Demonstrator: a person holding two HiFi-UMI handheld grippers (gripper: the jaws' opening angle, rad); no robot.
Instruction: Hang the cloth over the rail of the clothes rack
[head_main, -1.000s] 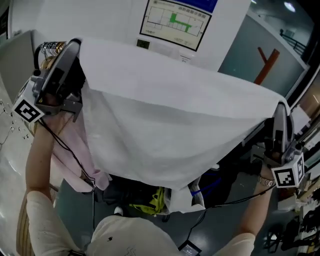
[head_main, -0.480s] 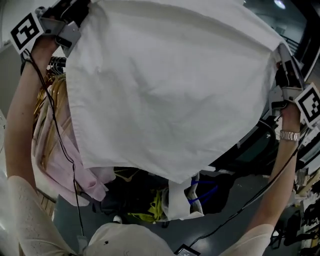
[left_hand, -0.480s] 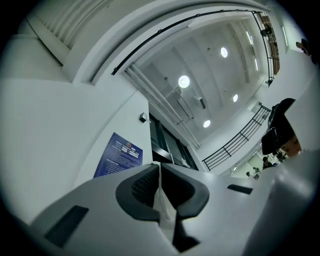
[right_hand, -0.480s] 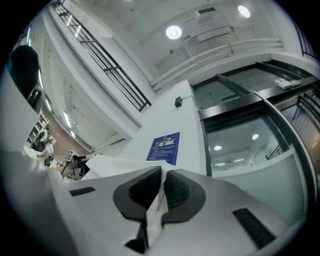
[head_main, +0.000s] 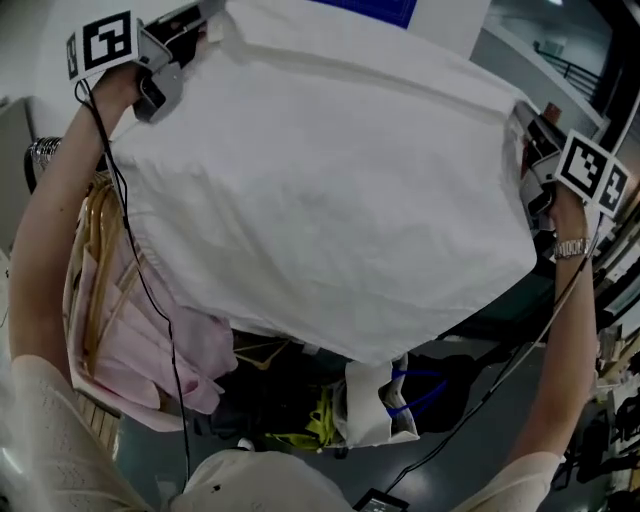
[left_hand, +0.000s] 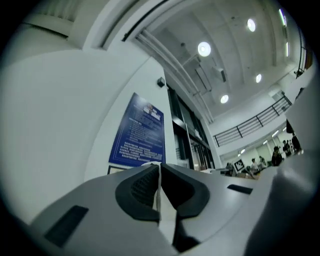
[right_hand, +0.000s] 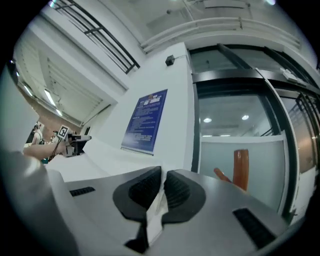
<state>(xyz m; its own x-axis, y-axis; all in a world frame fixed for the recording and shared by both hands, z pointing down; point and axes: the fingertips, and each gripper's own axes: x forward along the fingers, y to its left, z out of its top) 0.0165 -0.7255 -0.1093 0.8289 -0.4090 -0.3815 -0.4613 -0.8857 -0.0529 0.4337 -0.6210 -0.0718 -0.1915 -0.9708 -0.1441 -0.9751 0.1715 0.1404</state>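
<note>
A wide white cloth (head_main: 330, 200) is spread out high in the head view, stretched between both raised arms. My left gripper (head_main: 205, 15) pinches its upper left corner, and a thin white fold (left_hand: 159, 200) shows squeezed between its dark pads. My right gripper (head_main: 525, 125) holds the upper right corner, where a strip of cloth (right_hand: 156, 212) hangs from between its closed pads. Both gripper views look up at the wall and ceiling. The rail of the clothes rack is hidden behind the cloth.
Under the cloth at the left hang wooden hangers (head_main: 100, 260) with a pink garment (head_main: 150, 350). Dark clothes, a yellow item (head_main: 310, 415) and a white bag (head_main: 370, 400) lie lower down. A blue poster (left_hand: 139, 132) is on the white wall. An orange post (right_hand: 241, 167) stands behind glass.
Both arms have risen higher with the cloth, which has gone from sagging low between the grippers to filling the upper view. The grips stay the same.
</note>
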